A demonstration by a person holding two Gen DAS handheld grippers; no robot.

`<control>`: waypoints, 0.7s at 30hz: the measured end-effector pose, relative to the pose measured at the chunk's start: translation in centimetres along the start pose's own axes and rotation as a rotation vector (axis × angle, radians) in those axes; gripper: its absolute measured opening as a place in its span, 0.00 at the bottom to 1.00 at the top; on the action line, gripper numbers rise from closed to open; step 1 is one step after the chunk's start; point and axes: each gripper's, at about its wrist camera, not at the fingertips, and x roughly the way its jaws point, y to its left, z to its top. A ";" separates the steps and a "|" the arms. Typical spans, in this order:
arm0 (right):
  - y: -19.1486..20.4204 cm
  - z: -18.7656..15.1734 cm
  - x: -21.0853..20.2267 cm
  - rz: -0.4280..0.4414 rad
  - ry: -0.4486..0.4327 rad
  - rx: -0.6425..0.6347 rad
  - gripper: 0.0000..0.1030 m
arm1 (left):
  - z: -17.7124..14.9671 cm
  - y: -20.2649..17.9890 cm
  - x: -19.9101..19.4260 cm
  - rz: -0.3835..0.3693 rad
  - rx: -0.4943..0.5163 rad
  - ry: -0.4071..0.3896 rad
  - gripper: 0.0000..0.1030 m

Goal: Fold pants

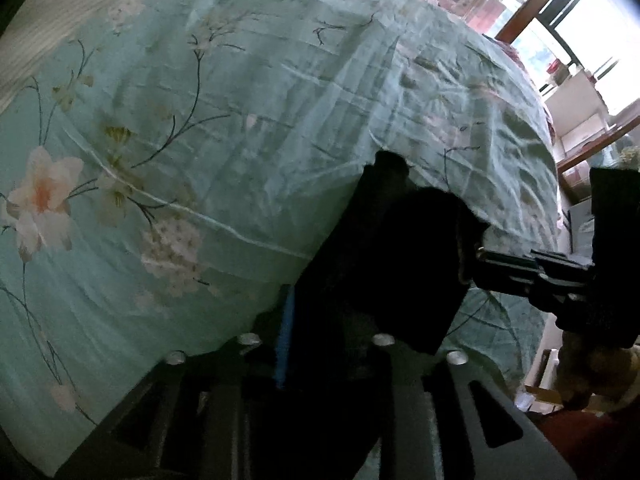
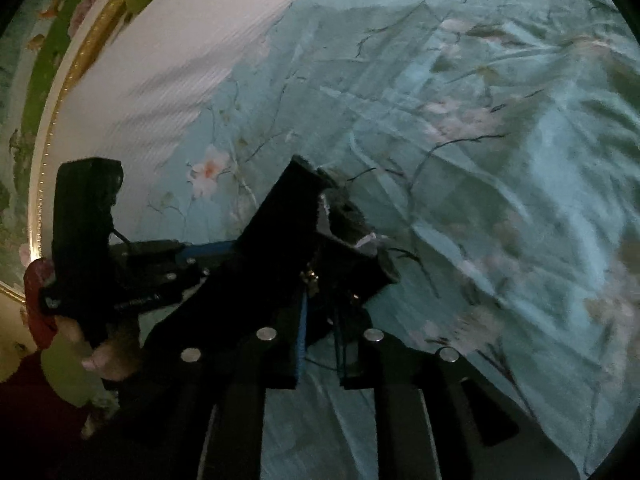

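At the bottom centre of the left wrist view, my left gripper (image 1: 340,280) has its jaws closed on a fold of the pants (image 1: 384,248): dark, matte fabric that fills the gap and stands up between the fingers as a blunt peak. At lower right of that view, my right gripper (image 1: 516,270) reaches in sideways and meets the same dark fabric at its right edge.

In the right wrist view, the right gripper (image 2: 320,280) has its jaws drawn in on the pants (image 2: 280,216), with only a narrow gap visible lower down. The cloth there rises as an angular dark slab, and a small brass-coloured fitting shows at its edge. The left gripper (image 2: 168,276) enters from the left of the frame.

Beyond the pants lies a bedsheet (image 1: 240,140), thin, creased and teal, printed with pale blossoms and dark twigs. A white ribbed headboard (image 2: 168,60) occupies the upper left.
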 end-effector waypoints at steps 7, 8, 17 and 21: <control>-1.5 -0.7 0.2 0.025 -0.007 0.077 0.48 | 1.7 0.5 1.5 -0.039 0.003 0.054 0.44; -1.5 -0.7 0.4 0.032 -0.009 0.080 0.48 | 1.8 0.6 1.7 -0.038 0.006 0.064 0.44; -3.9 -0.1 2.3 0.140 -0.031 0.175 0.13 | 3.8 -0.3 4.3 -0.127 -0.009 0.108 0.35; -4.1 -0.2 1.9 0.147 -0.030 0.152 0.12 | 4.1 -1.8 4.7 -0.156 0.022 0.091 0.16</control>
